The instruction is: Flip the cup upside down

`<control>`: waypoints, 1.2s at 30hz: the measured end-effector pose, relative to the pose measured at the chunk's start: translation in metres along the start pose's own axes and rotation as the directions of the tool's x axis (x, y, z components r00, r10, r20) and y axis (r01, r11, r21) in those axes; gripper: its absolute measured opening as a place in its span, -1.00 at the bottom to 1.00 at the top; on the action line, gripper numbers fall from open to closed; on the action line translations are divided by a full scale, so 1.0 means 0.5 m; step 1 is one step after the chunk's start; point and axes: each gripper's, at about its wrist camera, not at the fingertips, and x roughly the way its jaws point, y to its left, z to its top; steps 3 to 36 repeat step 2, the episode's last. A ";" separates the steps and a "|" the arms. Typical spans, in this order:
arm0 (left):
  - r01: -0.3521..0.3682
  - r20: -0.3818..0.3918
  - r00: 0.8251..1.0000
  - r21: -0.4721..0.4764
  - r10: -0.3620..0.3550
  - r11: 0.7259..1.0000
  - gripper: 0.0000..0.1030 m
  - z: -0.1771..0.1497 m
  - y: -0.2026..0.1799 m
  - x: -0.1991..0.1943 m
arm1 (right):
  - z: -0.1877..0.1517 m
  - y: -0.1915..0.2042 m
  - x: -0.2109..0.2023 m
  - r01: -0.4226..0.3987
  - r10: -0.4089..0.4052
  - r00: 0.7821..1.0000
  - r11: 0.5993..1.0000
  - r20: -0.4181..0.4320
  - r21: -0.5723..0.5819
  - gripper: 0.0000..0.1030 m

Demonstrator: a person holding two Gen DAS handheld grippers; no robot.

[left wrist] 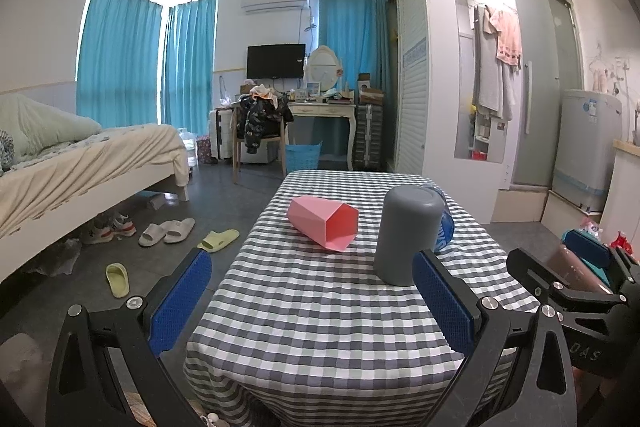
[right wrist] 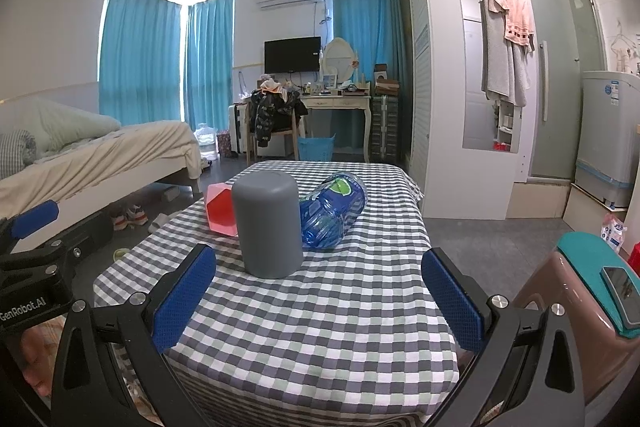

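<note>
A grey cup (left wrist: 408,235) stands mouth down on the checked tablecloth (left wrist: 320,307); it also shows in the right wrist view (right wrist: 270,225). A pink faceted cup (left wrist: 324,221) lies on its side to the grey cup's left, mouth toward me, partly hidden in the right wrist view (right wrist: 220,207). My left gripper (left wrist: 312,299) is open and empty, back from the cups near the table's front edge. My right gripper (right wrist: 318,295) is open and empty, also short of the grey cup. The right gripper shows at the right edge of the left wrist view (left wrist: 568,267).
A blue plastic bottle (right wrist: 334,211) lies on its side right of the grey cup, mostly hidden in the left wrist view (left wrist: 445,223). A brown stool with a teal top and a phone (right wrist: 600,291) stands right of the table. A bed (left wrist: 80,163) and slippers (left wrist: 168,231) are at the left.
</note>
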 end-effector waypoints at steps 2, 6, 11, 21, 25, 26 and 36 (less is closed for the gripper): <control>-0.002 0.004 1.000 0.003 0.002 1.000 1.00 0.002 0.000 0.000 | 0.001 0.000 0.000 -0.001 0.001 1.000 1.000 0.000 0.001 0.99; -0.002 0.004 1.000 0.003 0.002 1.000 1.00 0.002 0.000 0.000 | 0.001 0.000 0.000 -0.001 0.001 1.000 1.000 0.000 0.001 0.99; -0.002 0.004 1.000 0.003 0.002 1.000 1.00 0.002 0.000 0.000 | 0.001 0.000 0.000 -0.001 0.001 1.000 1.000 0.000 0.001 0.99; -0.002 0.004 1.000 0.003 0.002 1.000 1.00 0.002 0.000 0.000 | 0.001 0.000 0.000 -0.001 0.001 1.000 1.000 0.000 0.001 0.99; -0.002 0.004 1.000 0.003 0.002 1.000 1.00 0.002 0.000 0.000 | 0.001 0.000 0.000 -0.001 0.001 1.000 1.000 0.000 0.001 0.99; -0.002 0.004 1.000 0.003 0.002 1.000 1.00 0.002 0.000 0.000 | 0.001 0.000 0.000 -0.001 0.001 1.000 1.000 0.000 0.001 0.99; -0.002 0.004 1.000 0.003 0.002 1.000 1.00 0.002 0.000 0.000 | 0.001 0.000 0.000 -0.001 0.001 1.000 1.000 0.000 0.001 0.99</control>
